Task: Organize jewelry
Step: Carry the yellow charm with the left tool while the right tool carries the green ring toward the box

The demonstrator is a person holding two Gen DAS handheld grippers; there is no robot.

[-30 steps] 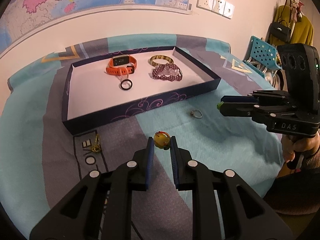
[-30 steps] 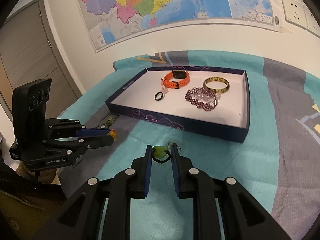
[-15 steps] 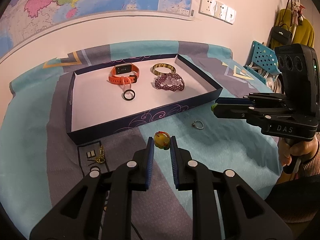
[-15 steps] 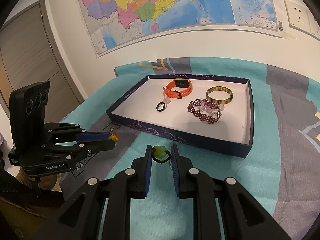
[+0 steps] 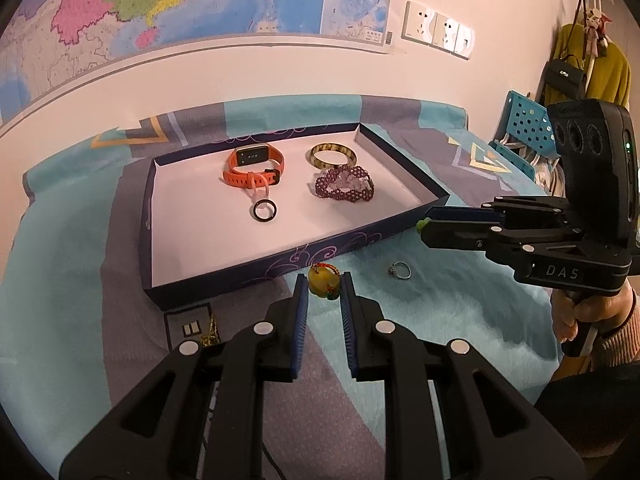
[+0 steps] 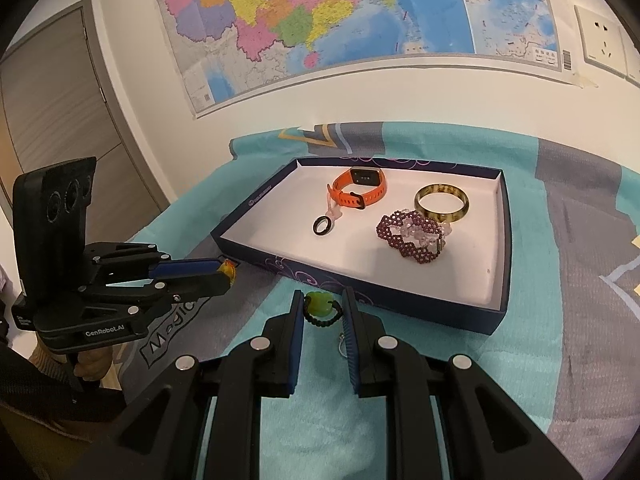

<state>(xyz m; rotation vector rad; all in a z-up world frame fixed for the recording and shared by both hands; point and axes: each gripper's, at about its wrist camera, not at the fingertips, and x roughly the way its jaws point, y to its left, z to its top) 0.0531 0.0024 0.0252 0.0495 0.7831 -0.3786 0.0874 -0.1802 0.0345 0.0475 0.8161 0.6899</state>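
While the left tongs [image 5: 323, 289] clamp a yellow bead charm [image 5: 322, 281] on a red and green cord between their blue pads, the right tongs [image 6: 322, 309] clamp a green bead [image 6: 319, 306] strung on a black cord the same way. Both pieces are lifted clear of the cloth, just short of the near wall of the navy tray [image 5: 256, 266].

Inside the tray, on its white floor, lie an orange watch [image 5: 253, 167], a black ring [image 5: 264, 211] just in front of it, an amber bangle [image 5: 333, 155], and a purple beaded bracelet [image 5: 346, 185] touching the bangle's near edge. A pale pink loop lies between the watch strap and the black ring.

On the teal and grey patterned cloth [image 5: 64, 280] that covers the bench, a small silver ring [image 5: 399, 270] lies loose between the two tongs, outside the tray. A gold chain [image 5: 211, 332] sits near the tray's left corner, partly hidden behind the left tongs' finger. In the right wrist view, a silver ring is mostly hidden behind the right pad.

A large coloured map [image 6: 320, 12] hangs on the cream wall behind, with wall sockets [image 5: 438, 34] beside it. A grey door [image 6: 60, 120] stands at the left, a blue perforated rack [image 5: 524, 128] at the right, with a yellow garment and dark bag hanging above. A hand [image 5: 588, 312] with a knitted cuff grips the right handle.
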